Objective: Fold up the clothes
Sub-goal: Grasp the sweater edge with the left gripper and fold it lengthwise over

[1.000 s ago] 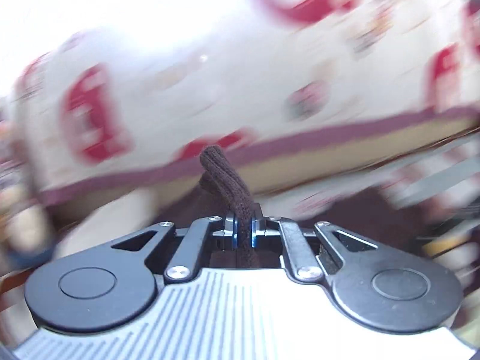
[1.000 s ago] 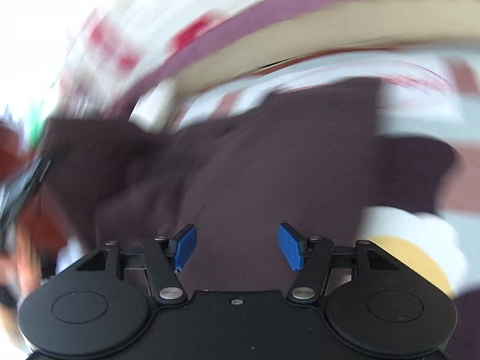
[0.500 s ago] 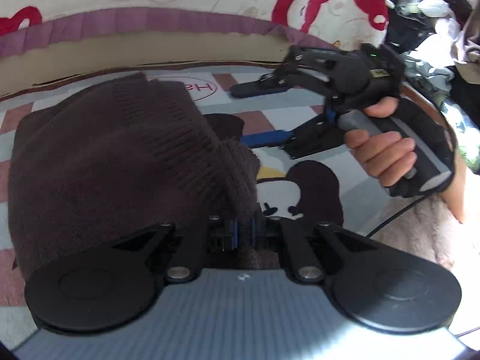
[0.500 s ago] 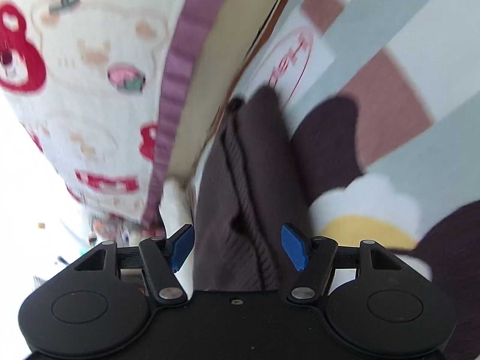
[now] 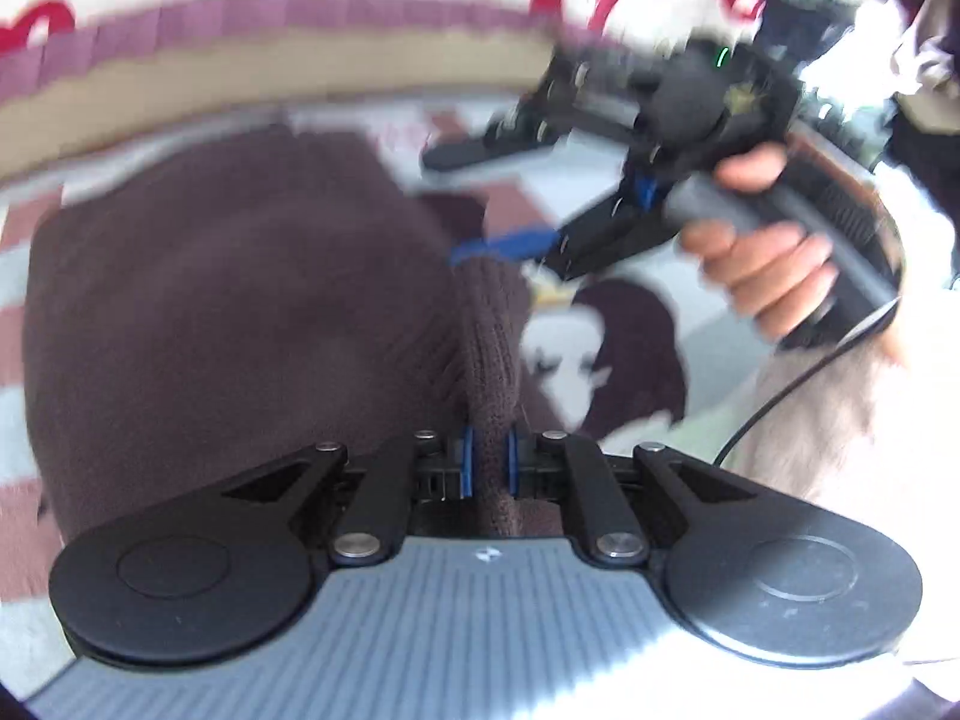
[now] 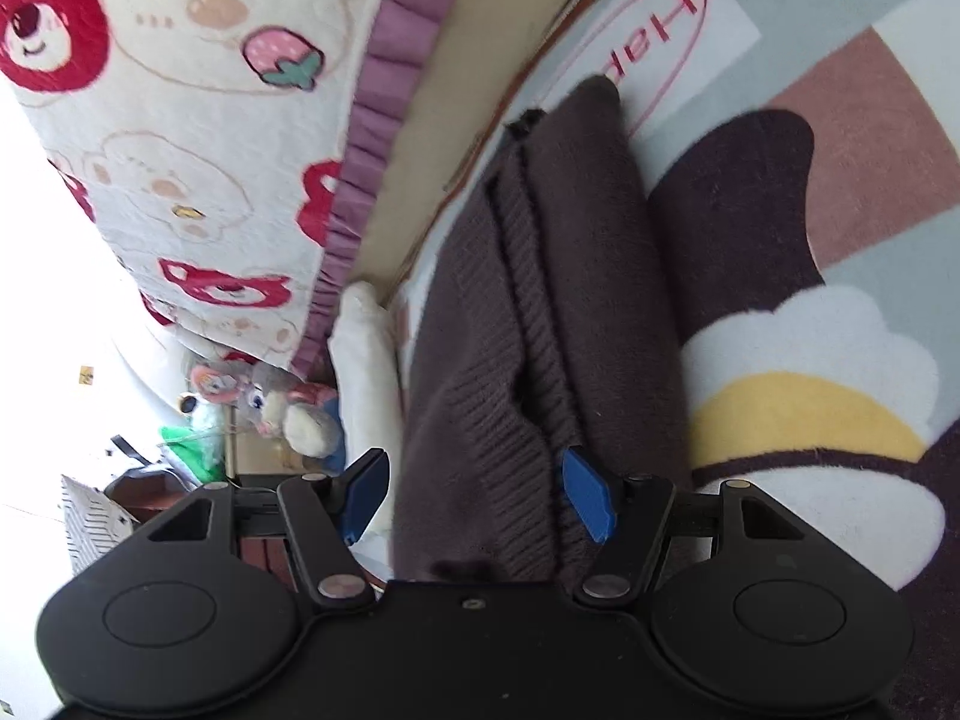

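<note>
So the left gripper (image 5: 487, 461) has swung down from up in the air over the last second and the brown sweater (image 5: 240, 312) is now lying on the cartoon rug (image 5: 606, 360) instead of dangling. Its jaws are pinched tight on a ribbed strip of the knit, probably a cuff or hem. The right gripper (image 6: 477, 495) has its jaws apart, hovering at the near end of the sweater with fabric between the blue pads (image 6: 591, 495), but not squeezing it as far as I can tell.

To me that reads as a fold just laid down, with the right one lining up the next grab.

In the right wrist view the sweater is a long bundle, running from the gripper away toward the bed skirt (image 6: 384, 90), far tip by the pink oval logo.
</note>
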Demonstrator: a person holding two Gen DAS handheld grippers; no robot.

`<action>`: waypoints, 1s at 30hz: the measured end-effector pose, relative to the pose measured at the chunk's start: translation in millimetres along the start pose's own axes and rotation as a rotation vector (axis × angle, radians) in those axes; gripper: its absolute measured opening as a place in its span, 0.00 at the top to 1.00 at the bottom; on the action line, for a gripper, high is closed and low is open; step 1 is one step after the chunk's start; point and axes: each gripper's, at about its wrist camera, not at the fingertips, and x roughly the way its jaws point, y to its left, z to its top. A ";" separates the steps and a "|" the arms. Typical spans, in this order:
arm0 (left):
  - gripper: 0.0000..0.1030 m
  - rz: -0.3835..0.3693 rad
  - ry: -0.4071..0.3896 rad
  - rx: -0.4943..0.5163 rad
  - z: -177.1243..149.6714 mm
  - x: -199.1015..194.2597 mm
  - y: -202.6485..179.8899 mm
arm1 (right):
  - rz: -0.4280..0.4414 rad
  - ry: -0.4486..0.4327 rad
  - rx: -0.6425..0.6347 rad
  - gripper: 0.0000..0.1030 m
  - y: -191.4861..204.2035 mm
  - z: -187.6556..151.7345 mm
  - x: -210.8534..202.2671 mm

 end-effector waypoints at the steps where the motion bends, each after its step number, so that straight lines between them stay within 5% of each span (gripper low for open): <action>1: 0.91 -0.012 0.001 -0.033 -3.3 1.3 5.2 | -0.005 0.008 0.012 0.32 -2.2 -1.2 2.8; 10: 0.91 -0.135 -0.088 -0.371 -25.0 -27.9 64.4 | -0.077 -0.031 -0.070 0.32 11.2 -14.7 6.3; 13: 0.91 -0.221 -0.044 -0.447 -32.0 -21.2 78.4 | -0.082 0.016 -0.076 0.32 10.1 -19.8 12.5; 16: 0.91 -0.181 0.019 -0.397 -36.3 -10.4 68.3 | -0.096 0.045 -0.089 0.32 11.0 -21.0 19.0; 19: 0.81 -0.172 -0.027 -0.250 -27.4 -33.0 49.1 | -0.096 0.069 -0.107 0.32 13.8 -23.9 22.7; 23: 0.77 -0.045 -0.175 -0.204 -11.1 -68.1 44.2 | -0.097 0.025 -0.030 0.33 6.5 -23.5 24.8; 26: 0.70 0.186 -0.216 -0.189 -7.9 -78.5 50.0 | -0.128 0.003 -0.087 0.34 15.1 -23.2 30.0; 27: 0.69 0.264 -0.220 -0.174 -9.5 -79.6 53.4 | -0.149 -0.002 -0.131 0.46 20.3 -25.1 33.0; 28: 0.69 0.328 -0.218 -0.163 -12.4 -79.8 58.2 | -0.173 -0.014 -0.186 0.81 25.8 -28.5 35.5; 29: 0.69 0.365 -0.220 -0.163 -14.7 -79.2 62.4 | -0.197 -0.027 -0.242 0.92 31.3 -32.3 37.8; 30: 0.69 0.369 -0.225 -0.177 -16.2 -77.8 65.9 | -0.189 -0.032 -0.277 0.93 36.3 -36.3 38.0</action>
